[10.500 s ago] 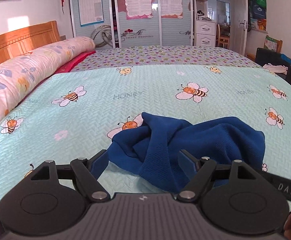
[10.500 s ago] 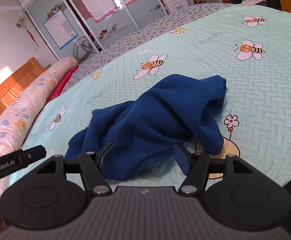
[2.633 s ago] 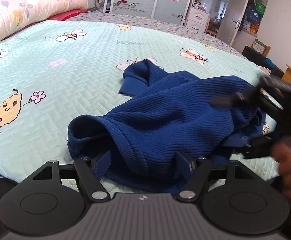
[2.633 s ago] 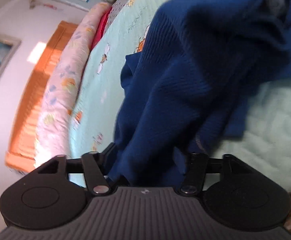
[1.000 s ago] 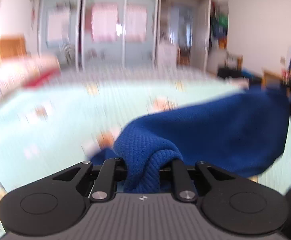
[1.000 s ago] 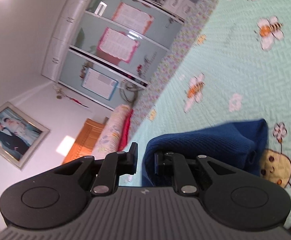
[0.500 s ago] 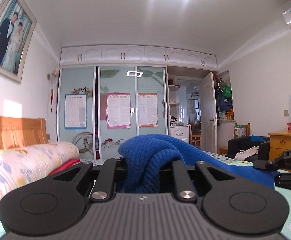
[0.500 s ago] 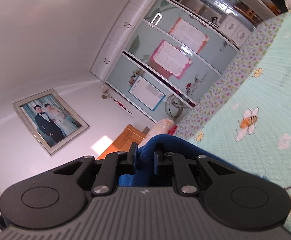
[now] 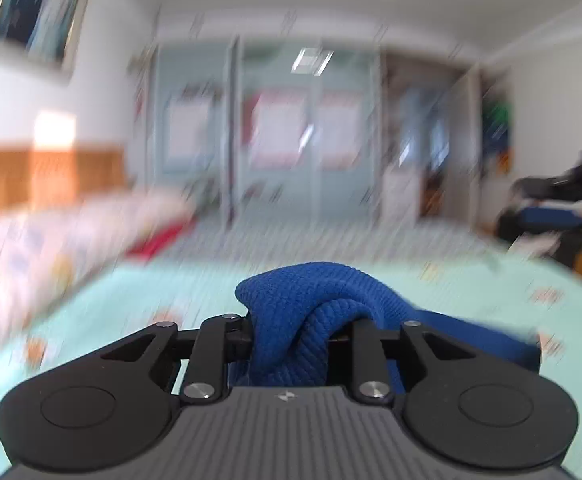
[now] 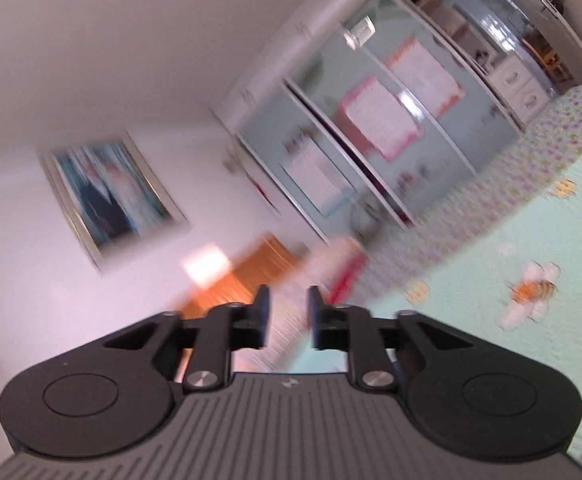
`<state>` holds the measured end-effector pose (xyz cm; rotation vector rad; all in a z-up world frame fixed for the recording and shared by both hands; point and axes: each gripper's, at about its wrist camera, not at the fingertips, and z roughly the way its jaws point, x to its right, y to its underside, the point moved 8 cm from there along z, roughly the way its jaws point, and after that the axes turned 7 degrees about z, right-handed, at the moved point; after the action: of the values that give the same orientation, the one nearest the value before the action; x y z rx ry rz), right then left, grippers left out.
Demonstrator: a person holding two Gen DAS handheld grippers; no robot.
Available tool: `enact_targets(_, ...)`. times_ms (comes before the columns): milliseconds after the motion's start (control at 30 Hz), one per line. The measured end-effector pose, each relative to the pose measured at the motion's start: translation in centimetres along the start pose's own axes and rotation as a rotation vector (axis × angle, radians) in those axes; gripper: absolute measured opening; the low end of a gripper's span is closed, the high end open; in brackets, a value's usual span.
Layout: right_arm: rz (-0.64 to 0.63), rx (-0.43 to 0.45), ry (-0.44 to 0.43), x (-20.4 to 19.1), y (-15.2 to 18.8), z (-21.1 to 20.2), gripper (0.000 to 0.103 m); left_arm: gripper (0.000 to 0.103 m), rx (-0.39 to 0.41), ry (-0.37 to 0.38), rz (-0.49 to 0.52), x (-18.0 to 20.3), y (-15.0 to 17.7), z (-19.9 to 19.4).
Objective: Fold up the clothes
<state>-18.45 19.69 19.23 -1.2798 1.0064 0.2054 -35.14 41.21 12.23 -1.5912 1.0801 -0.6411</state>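
Bunching between your left gripper (image 9: 299, 330) fingers, which have just eased wider, the blue sweater (image 9: 311, 320) trails rightward over the bed (image 9: 131, 300), while your right gripper (image 10: 289, 316), just parted, holds nothing.

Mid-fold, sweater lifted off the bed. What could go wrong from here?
1. The right gripper has just been opening and nothing is between its fingers; the sweater now hangs from one side and may land bunched.
2. The left gripper has also just been opening, with a thick wad of knit between its fingers; that hold may slip.
3. Both views are motion-blurred, so where the cloth will land on the bed is hard to judge.
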Motion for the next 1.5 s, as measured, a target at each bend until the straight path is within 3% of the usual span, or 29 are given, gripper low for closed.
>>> enact_targets(67, -0.024, -0.054, 0.073, 2.0, 2.8, 0.7, 0.033, 0.027, -0.156, -0.023, -0.032, -1.5, 4.5, 2.4)
enact_targets(167, -0.060, -0.145, 0.206, 6.2, 7.8, 0.7, 0.052, 0.028, -0.313, -0.053, -0.100, -3.3, 10.6, 3.6)
enact_targets(333, -0.115, -0.289, 0.533, 15.0, 15.1, -1.1, 0.056, 0.035, -0.361, -0.005, -0.143, -3.8, 15.4, 2.3)
enact_targets(433, -0.108, -0.337, 0.643, 18.4, 17.9, -3.0, 0.058, 0.039, -0.366, 0.003, -0.178, -3.6, 17.0, 1.8)
enact_targets(533, -0.088, -0.382, 0.649, 19.4, 19.8, -3.7, 0.069, 0.041, -0.372, 0.014, -0.186, -2.9, 17.5, 1.5)
enact_targets(633, -0.159, -0.406, 0.638, 18.8, 20.8, -2.3, 0.079, 0.042, -0.379, 0.018, -0.179, -2.4, 17.7, 1.7)
enact_targets(700, -0.245, -0.407, 0.647, 18.8, 21.5, -1.2, 0.077, 0.043, -0.379, 0.019, -0.177, -2.3, 17.6, 1.7)
enact_targets(800, -0.308, -0.390, 0.671, 19.4, 20.0, 1.0, 0.021, 0.043, -0.380, 0.017, -0.173, -2.3, 17.5, 1.5)
enact_targets(867, -0.288, -0.346, 0.672, 19.7, 17.4, 2.4, 0.016, 0.043, -0.380, 0.016, -0.171, -2.4, 17.5, 1.4)
enact_targets(900, -0.275, -0.278, 0.683, 19.4, 15.1, 2.9, 0.008, 0.043, -0.377, 0.016, -0.172, -2.5, 17.5, 1.3)
enact_targets(967, -0.270, -0.130, 0.661, 17.6, 10.4, 3.4, 0.007, 0.044, -0.369, 0.016, -0.174, -2.5, 17.4, 1.2)
enact_targets(1033, -0.251, -0.027, 0.587, 15.7, 7.3, 3.4, 0.015, 0.044, -0.365, 0.015, -0.175, -2.4, 17.4, 1.2)
enact_targets(1100, -0.239, -0.071, 0.561, 14.9, 7.3, 3.5, 0.026, 0.044, -0.364, 0.015, -0.180, -2.4, 17.5, 1.3)
enact_targets(1133, -0.218, -0.124, 0.542, 14.9, 8.5, 3.4, 0.038, 0.044, -0.364, 0.017, -0.183, -2.4, 17.5, 1.3)
enact_targets(1200, -0.166, -0.233, 0.474, 15.1, 12.2, 2.9, 0.048, 0.044, -0.364, 0.022, -0.185, -2.4, 17.6, 1.4)
enact_targets(1367, -0.075, -0.456, 0.468, 16.8, 22.9, 2.1, 0.050, 0.044, -0.376, 0.026, -0.180, -2.4, 17.8, 1.7)
enact_targets(1400, -0.063, -0.484, 0.458, 16.6, 24.3, 2.1, 0.051, 0.045, -0.375, 0.025, -0.181, -2.4, 17.8, 1.6)
enact_targets(1500, -0.195, -0.464, 0.430, 14.6, 25.5, 3.1, 0.062, 0.047, -0.375, 0.023, -0.183, -2.5, 17.8, 1.8)
